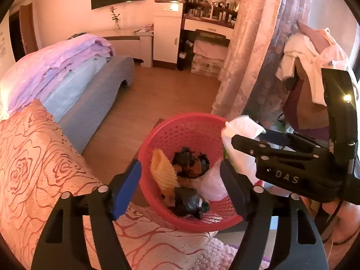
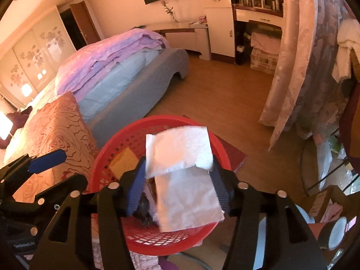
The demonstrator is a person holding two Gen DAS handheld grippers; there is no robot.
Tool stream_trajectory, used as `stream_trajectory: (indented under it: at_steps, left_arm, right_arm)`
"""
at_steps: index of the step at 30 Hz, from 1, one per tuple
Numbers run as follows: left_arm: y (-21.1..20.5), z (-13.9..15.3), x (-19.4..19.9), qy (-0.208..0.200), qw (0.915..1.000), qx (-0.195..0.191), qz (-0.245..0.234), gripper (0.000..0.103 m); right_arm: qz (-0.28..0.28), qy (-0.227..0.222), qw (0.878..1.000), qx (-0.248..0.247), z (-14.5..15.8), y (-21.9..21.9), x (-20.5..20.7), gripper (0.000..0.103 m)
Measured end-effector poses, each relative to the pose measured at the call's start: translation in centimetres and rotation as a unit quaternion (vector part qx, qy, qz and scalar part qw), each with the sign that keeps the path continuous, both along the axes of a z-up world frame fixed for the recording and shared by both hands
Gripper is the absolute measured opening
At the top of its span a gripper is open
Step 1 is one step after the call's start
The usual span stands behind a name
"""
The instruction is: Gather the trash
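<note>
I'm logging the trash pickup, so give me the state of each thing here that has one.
Red basket: partly filled with trash.
Left claw: open, empty, over the basket.
Right claw: open around the white tissue, above the basket.
White tissue: folded, between the pads.

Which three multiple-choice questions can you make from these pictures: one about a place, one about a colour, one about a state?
1. Where is the white paper?
A. On the bed
B. Between the right gripper's fingers, over the basket
C. On the floor by the curtain

2. What colour is the basket?
A. Red
B. Blue
C. Green

3. How is the left gripper?
A. Shut on a bag
B. Shut, empty
C. Open, empty

Answers:
1 B: the white paper lies between the fingers of the right gripper.
2 A: the basket has a red rim and red walls.
3 C: the left gripper has its fingers wide apart, with nothing between them.
</note>
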State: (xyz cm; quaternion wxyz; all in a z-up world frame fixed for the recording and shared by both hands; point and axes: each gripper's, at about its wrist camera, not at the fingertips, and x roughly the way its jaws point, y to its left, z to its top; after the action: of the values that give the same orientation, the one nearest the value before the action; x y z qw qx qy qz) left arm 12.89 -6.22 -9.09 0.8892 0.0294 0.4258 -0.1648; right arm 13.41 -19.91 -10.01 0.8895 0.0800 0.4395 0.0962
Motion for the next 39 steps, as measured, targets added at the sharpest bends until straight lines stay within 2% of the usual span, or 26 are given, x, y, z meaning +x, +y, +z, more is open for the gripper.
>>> stream_trajectory:
  at_steps: [8,15,27,39]
  left_arm:
    - [1.4,1.2,-0.9,-0.016,0.9995,0.006,0.028,0.077]
    - [3.5,3.3,-2.6,-0.046,0.9964,0.015,0.070,0.081]
    - [6.3,7.6,-7.6,-0.118,0.9837,0.044,0.129,0.085]
    - [7.7,9.4,-12.1,-0.150,0.9743,0.041,0.163,0.089]
  right_arm:
    - [-0.023,-0.021,0.999,0.004,1.0,-0.5,-0.6,0.076]
    - [-0.043,-0.067,0.997,-0.014,2.7,-0.3,-2.1,0.090]
    - [-0.035,-0.121,0.992,-0.017,7.8,2.4,-8.6,0.096]
    - [-0.040,-0.129,0.991,-0.020,8.9,3.3,-13.3,0.096]
